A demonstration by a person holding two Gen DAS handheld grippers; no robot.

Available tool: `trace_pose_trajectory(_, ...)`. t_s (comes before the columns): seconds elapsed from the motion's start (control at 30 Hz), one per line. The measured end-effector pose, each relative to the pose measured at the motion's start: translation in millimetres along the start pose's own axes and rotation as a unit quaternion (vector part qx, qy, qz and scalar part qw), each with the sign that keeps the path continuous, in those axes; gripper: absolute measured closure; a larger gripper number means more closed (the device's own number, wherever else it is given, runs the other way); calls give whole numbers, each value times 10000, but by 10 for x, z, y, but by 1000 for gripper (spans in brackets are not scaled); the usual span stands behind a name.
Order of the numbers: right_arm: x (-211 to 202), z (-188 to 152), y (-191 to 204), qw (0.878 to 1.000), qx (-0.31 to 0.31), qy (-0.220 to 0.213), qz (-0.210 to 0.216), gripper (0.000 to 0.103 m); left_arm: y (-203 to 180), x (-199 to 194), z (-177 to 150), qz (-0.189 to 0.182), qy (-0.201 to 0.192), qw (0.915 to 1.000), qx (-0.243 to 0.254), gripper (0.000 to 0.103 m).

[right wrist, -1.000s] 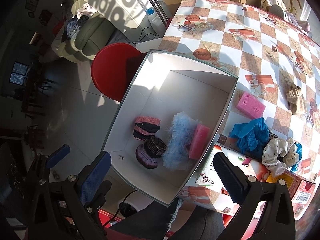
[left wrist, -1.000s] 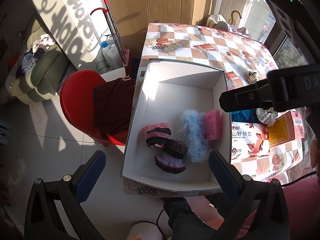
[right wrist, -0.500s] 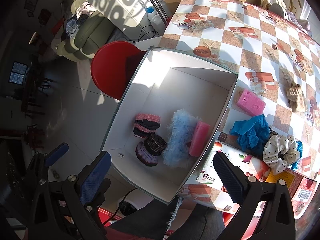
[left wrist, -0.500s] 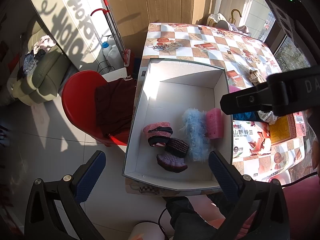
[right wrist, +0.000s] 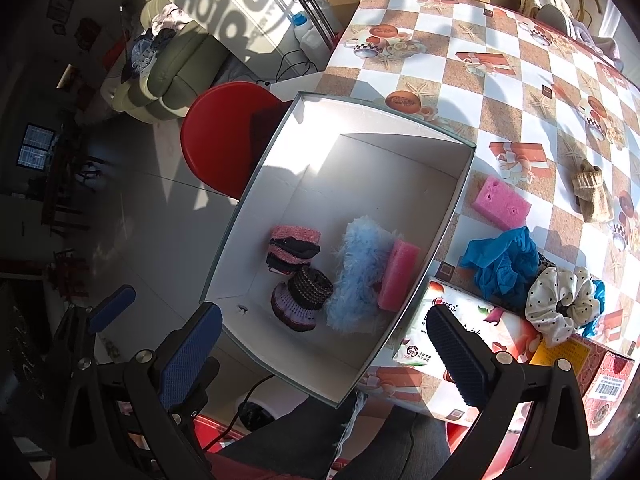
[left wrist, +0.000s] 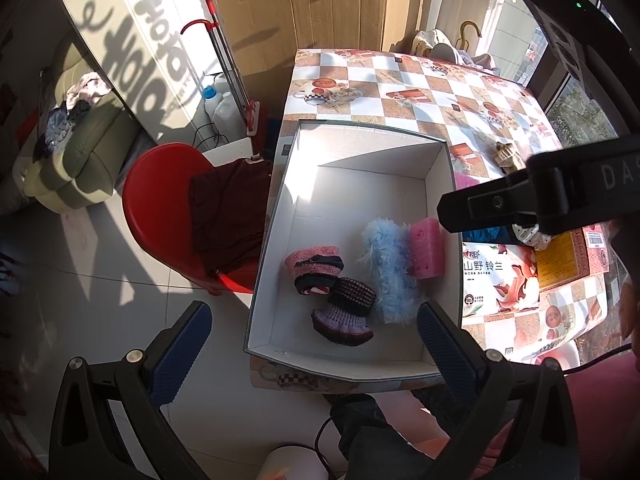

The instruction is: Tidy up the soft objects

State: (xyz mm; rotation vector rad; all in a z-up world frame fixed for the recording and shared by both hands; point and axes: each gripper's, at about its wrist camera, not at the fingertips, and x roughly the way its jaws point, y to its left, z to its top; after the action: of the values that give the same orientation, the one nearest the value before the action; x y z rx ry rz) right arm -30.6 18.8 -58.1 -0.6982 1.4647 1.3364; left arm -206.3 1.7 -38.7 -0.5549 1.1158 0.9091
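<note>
A white box (left wrist: 438, 168) (right wrist: 460, 196) stands on the checkered table. In it lie a pink-black knit piece (left wrist: 314, 266) (right wrist: 294, 246), a purple knit piece (left wrist: 346, 312) (right wrist: 300, 300), a blue fluffy item (left wrist: 390, 272) (right wrist: 358, 276) and a pink sponge (left wrist: 428, 246) (right wrist: 398, 274). On the table right of the box lie a second pink sponge (right wrist: 502, 202), blue cloth (right wrist: 500, 266), a dotted scrunchie (right wrist: 562, 302) and a beige sock (right wrist: 592, 196). My left gripper (left wrist: 312, 340) and right gripper (right wrist: 324, 344) hover open and empty high above the box's near edge.
A tissue pack (right wrist: 460, 330) (left wrist: 496, 284) and a yellow-red carton (right wrist: 580, 368) (left wrist: 568, 254) lie at the table's near right. A red chair (left wrist: 168, 216) (right wrist: 224, 136) with dark cloth stands left of the box. The right gripper's body (left wrist: 560, 196) crosses the left wrist view.
Both views have pulled back slightly from the box. Nothing in the box or on the table has moved.
</note>
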Motion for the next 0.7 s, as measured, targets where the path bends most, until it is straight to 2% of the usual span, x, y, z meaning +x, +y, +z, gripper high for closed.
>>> trace_pose_trajectory(0.4,-24,-5,-8,10000,59,-22,4,0,0,-49,56,11,-42,9999,110,0)
trace_pose_trajectory(0.7,-44,19,-17,9999,95,-44,8,0,95,3,75,-76,9,9999,-109,0)
